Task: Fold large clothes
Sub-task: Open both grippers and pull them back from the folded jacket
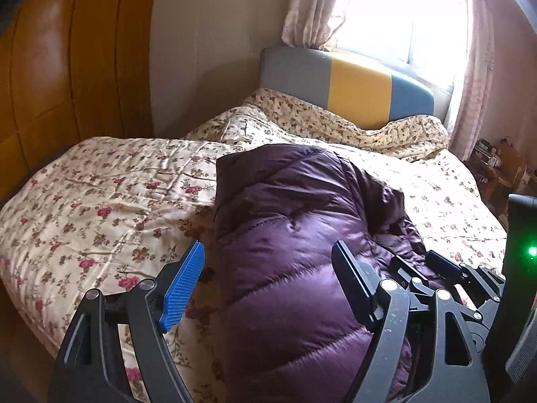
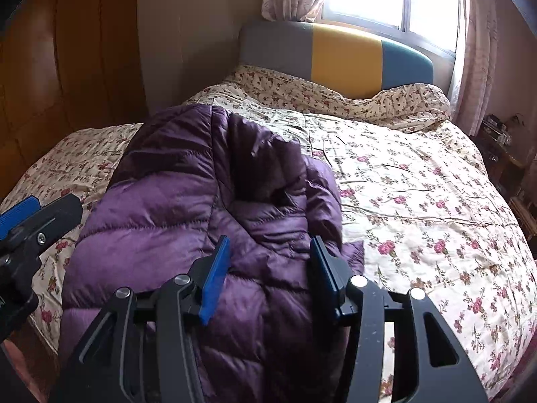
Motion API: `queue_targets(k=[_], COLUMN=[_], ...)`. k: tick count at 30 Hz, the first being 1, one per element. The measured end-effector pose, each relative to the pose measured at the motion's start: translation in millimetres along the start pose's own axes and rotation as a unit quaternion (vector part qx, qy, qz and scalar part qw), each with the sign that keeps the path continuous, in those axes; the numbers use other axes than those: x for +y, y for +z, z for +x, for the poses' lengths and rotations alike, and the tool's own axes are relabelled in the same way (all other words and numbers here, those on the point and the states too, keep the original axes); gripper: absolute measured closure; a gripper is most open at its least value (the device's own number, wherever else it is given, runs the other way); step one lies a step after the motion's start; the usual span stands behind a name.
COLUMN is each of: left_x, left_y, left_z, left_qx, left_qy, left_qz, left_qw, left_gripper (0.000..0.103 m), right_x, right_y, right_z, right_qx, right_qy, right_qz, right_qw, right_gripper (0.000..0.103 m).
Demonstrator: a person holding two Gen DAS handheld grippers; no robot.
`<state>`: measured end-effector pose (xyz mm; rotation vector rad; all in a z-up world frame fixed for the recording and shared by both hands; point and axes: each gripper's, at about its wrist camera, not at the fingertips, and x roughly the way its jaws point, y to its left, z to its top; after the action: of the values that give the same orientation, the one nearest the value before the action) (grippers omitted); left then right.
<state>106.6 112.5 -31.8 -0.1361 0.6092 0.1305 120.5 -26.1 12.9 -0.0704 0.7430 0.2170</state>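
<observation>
While the purple down jacket (image 1: pixel 295 235) is lying folded on the floral quilt (image 1: pixel 110 201), left gripper (image 1: pixel 268 285) and right gripper (image 2: pixel 268 278) are hovering over the jacket, jaws spread.

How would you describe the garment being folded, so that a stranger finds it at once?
Find the bed with the grey, yellow and blue headboard. On its floral quilt, near the foot, lies the purple down jacket. It is the only plain, shiny, puffy thing there.
</observation>
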Motion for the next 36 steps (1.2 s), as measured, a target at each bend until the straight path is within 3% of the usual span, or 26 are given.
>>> queue_targets(k=[15,24,25,36], left_x=[1,9,10,6], left_y=[-35,-54,-55,-65], left_z=[-4,-14,-16,-40], left_qx=[0.032,0.037,0.037,0.029], left_qy=[0.006,0.019,0.02,0.04], left_qz=[-0.019,-0.034,-0.036,-0.039], left_qw=[0.9993,0.9985,0.9984,0.998], left_gripper=[0.026,0.025,0.021,0.009], right_x=[-19,-15,-15,-17], right_y=[-41,-47,-48,-56], right_z=[0,-14,-18,-60], right_qx=[0.051,0.028,0.024,-0.002], right_qy=[-0.014,-0.015,-0.014,-0.012], right_qz=[-0.007,-0.01,-0.012,-0.024], right_qw=[0.999,0.999,1.0,1.0], right_gripper=[0.054,0.052,0.051,0.039])
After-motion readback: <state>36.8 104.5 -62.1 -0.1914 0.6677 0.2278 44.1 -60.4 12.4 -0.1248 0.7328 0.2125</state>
